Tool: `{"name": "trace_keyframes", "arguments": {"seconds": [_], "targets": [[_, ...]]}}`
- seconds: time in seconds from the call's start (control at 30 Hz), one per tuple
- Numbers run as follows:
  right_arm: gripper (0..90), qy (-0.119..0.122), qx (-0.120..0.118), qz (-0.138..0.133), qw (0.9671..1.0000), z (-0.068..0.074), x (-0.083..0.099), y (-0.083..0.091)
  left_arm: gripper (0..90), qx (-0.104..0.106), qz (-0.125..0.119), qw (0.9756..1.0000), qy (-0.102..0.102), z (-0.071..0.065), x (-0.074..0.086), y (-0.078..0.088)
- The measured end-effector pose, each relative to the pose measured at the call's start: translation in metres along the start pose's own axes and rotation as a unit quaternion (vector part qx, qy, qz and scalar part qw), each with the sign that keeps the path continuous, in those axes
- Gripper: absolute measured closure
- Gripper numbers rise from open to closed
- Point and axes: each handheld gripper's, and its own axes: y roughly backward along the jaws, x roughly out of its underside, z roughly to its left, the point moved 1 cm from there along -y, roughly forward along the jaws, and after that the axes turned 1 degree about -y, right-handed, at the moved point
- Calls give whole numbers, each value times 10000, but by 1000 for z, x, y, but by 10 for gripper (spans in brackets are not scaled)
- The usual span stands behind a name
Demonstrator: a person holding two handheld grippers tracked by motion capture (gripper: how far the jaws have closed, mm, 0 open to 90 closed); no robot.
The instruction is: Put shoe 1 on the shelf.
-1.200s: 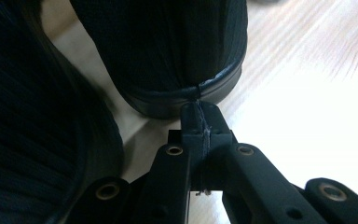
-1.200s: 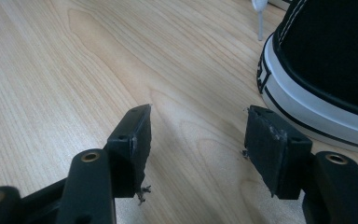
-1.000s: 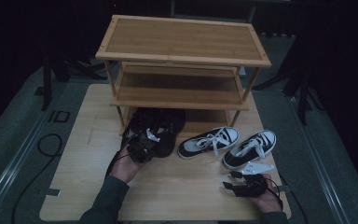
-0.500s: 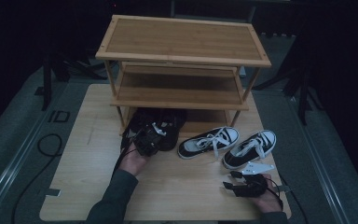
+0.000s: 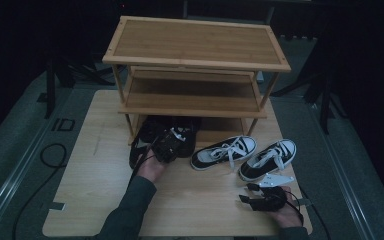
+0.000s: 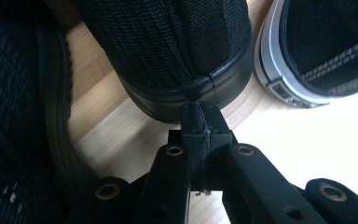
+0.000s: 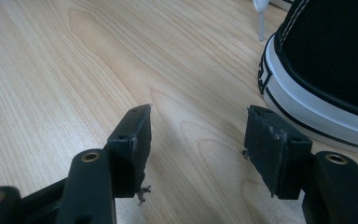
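A three-tier bamboo shoe rack (image 5: pixel 195 60) stands at the far side of my pale wooden table (image 5: pixel 95 195). At the rack's foot, left of centre, lies the pair of all-black canvas shoes (image 5: pixel 152 131); in my left gripper view the rounded black rubber heel of one black shoe (image 6: pixel 186 56) sits directly ahead of my jaw tips, touching or just short of them. My left gripper (image 5: pixel 166 146) is clenched, its two black pads pressed together with nothing between them. To the right lie two black-and-white laced sneakers (image 5: pixel 245 154), side by side. My right gripper (image 7: pixel 198 133) rests low over bare table, jaws parted and empty, with one sneaker's white-rimmed heel (image 7: pixel 317 88) just beside its right jaw.
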Motion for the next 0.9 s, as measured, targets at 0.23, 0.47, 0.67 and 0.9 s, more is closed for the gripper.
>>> {"name": "trace_keyframes", "arguments": {"seconds": [0.23, 0.47, 0.67, 0.9], "targets": [[407, 3, -3, -2, 10000, 0, 0, 0, 900, -41, 48, 10000, -36, 0, -16, -9], [407, 3, 0, -2, 10000, 0, 0, 0, 900, -41, 44, 10000, 31, 1, -24, -14], [407, 5, -4, 0, 10000, 0, 0, 0, 900, -13, 27, 10000, 41, -1, -27, -17], [407, 3, -4, -2, 10000, -1, 0, 0, 900, 60, -18, 10000, -36, -3, -26, -11]]}}
